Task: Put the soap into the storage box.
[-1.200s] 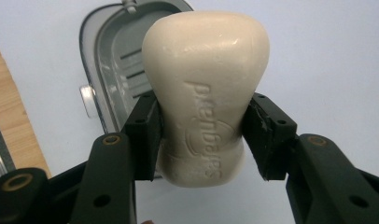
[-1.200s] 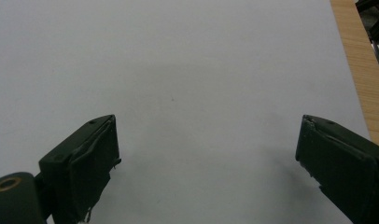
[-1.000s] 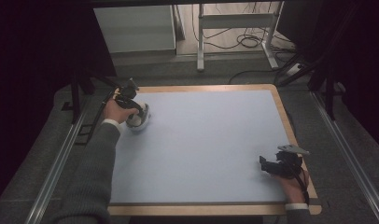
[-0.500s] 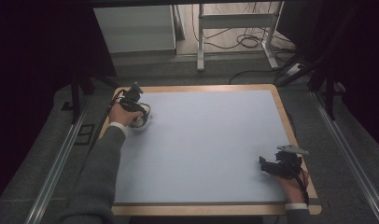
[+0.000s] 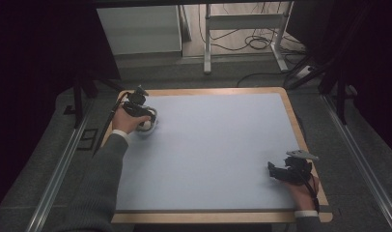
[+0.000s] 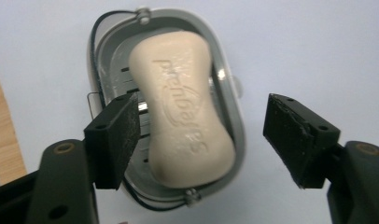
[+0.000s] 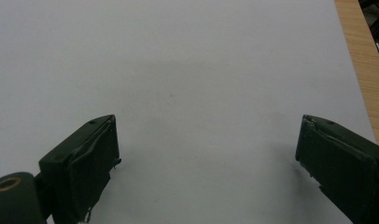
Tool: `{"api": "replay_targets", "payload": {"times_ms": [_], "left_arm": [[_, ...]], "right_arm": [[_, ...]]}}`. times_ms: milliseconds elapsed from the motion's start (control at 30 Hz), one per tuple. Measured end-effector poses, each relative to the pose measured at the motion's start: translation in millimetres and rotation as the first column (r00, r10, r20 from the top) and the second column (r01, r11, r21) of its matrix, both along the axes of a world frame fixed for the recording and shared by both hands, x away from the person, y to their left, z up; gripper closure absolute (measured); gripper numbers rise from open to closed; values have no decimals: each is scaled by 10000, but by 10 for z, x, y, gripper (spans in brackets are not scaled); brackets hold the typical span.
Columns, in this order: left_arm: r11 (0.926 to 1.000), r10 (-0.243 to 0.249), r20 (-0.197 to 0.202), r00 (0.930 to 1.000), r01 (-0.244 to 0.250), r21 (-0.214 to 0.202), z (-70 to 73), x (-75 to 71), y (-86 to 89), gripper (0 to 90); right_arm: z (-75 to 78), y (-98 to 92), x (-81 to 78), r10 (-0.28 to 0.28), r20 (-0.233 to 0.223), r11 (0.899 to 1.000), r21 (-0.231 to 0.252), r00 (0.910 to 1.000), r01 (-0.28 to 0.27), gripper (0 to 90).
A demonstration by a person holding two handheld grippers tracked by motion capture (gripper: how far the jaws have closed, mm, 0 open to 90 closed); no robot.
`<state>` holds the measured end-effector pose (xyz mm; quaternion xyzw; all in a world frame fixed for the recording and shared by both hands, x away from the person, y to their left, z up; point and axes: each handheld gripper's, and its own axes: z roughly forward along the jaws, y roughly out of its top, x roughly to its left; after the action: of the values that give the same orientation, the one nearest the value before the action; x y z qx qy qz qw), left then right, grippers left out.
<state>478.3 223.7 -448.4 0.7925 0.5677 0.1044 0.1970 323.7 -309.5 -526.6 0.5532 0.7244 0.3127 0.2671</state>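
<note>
A cream bar of soap [image 6: 185, 105] lies in an oval grey soap dish [image 6: 232, 98] on the pale blue mat. My left gripper [image 6: 201, 140] hovers right over it, open, its jaws standing on either side of the bar without touching it. In the high view this gripper [image 5: 143, 118] is at the mat's far left, over the white dish [image 5: 150, 126]. My right gripper [image 5: 276, 170] rests near the front right corner, open, with bare mat between its jaws [image 7: 206, 163].
The mat [image 5: 213, 145] sits on a wooden-edged table [image 5: 293, 113]. A wood strip [image 7: 365, 56] runs along the right in the right gripper view. Metal rails [image 5: 59, 169] flank the table, and a frame with cables [image 5: 242, 34] stands behind.
My left hand and gripper have shifted slightly up and away along the left edge, staying over the soap dish. The right gripper has not moved.
</note>
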Motion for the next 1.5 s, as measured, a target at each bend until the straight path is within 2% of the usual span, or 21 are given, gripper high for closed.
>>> {"api": "replay_targets", "payload": {"times_ms": [133, 167, 267, 300, 367, 400, 500, 600, 633, 767, 833, 867, 1033, 1133, 1200, 1267, 1300, 1333, 1400, 1500], "left_arm": [[9972, -613, 676, 9958, 641, -394, 106, -176, -61, 237], [9972, -613, 676, 9958, 641, -394, 106, -176, -61, 237], [9918, -1090, 967, 9893, 1147, -555, 150, -321, -90, 234], [9878, -1351, 1140, 9843, 1427, -617, 151, -416, -108, 230], [9865, -1426, 1209, 9824, 1509, -629, 149, -462, -114, 226], [9836, -1588, 1350, 9781, 1685, -642, 133, -545, -119, 225], [9801, -1751, 1425, 9742, 1861, -683, 104, -615, -123, 223], [9745, -1979, 1620, 9667, 2119, -737, 45, -738, -127, 221], [9745, -1979, 1620, 9667, 2119, -737, 45, -738, -127, 221], [9669, -2218, 1759, 9591, 2397, -876, -45, -895, -150, 219], [9655, -2247, 1777, 9581, 2435, -920, -67, -928, -156, 218], [9638, -2289, 1824, 9562, 2489, -957, -119, -991, -169, 217], [9589, -2401, 1817, 9536, 2621, -1085, -251, -1113, -203, 213], [9584, -2299, 1785, 9567, 2544, -1296, -400, -1227, -221, 209], [9580, -2271, 1752, 9580, 2522, -1369, -437, -1260, -217, 208], [9554, -2206, 1761, 9593, 2489, -1589, -558, -1378, -210, 207], [9554, -2206, 1761, 9593, 2489, -1589, -558, -1378, -210, 208], [9578, -2179, 1763, 9599, 2450, -1503, -626, -1459, -207, 210], [9595, -2154, 1686, 9619, 2405, -1464, -680, -1517, -193, 205], [9574, -1866, 1803, 9657, 2199, -1869, -729, -1570, -149, 207]], "right_arm": [[13, 14, -8, 54, 44, 9999, 86, 10000, -55, 59], [16, 18, -10, 133, 110, 9999, 70, 9999, -133, 59], [27, 28, -18, 171, 175, 9998, 66, 9997, -172, 59], [36, 33, -23, 203, 210, 9997, 99, 9996, -205, 59], [37, 35, -24, 229, 240, 9997, 97, 9994, -232, 59], [37, 40, -25, 242, 255, 9997, 67, 9994, -244, 58], [36, 43, -26, 255, 288, 9997, 29, 9993, -256, 59], [40, 43, -29, 282, 303, 9996, 29, 9991, -283, 59], [40, 43, -29, 282, 303, 9996, 29, 9991, -283, 59], [44, 50, -34, 347, 349, 9994, -5, 9988, -347, 59], [45, 54, -36, 335, 369, 9994, -2, 9988, -335, 59], [48, 52, -38, 380, 380, 9993, -27, 9986, -380, 59], [53, 53, -41, 392, 398, 9992, -53, 9984, -390, 59], [56, 55, -44, 409, 421, 9991, -81, 9983, -406, 59], [54, 56, -44, 395, 430, 9992, -95, 9983, -391, 59], [56, 58, -48, 403, 422, 9992, -74, 9983, -400, 59], [56, 58, -48, 403, 422, 9992, -74, 9983, -400, 59], [57, 63, -47, 398, 430, 9992, -68, 9983, -396, 59], [62, 70, -46, 507, 429, 9987, -16, 9978, -507, 59], [75, 87, -49, 547, 482, 9985, -4, 9973, -547, 59]]}}
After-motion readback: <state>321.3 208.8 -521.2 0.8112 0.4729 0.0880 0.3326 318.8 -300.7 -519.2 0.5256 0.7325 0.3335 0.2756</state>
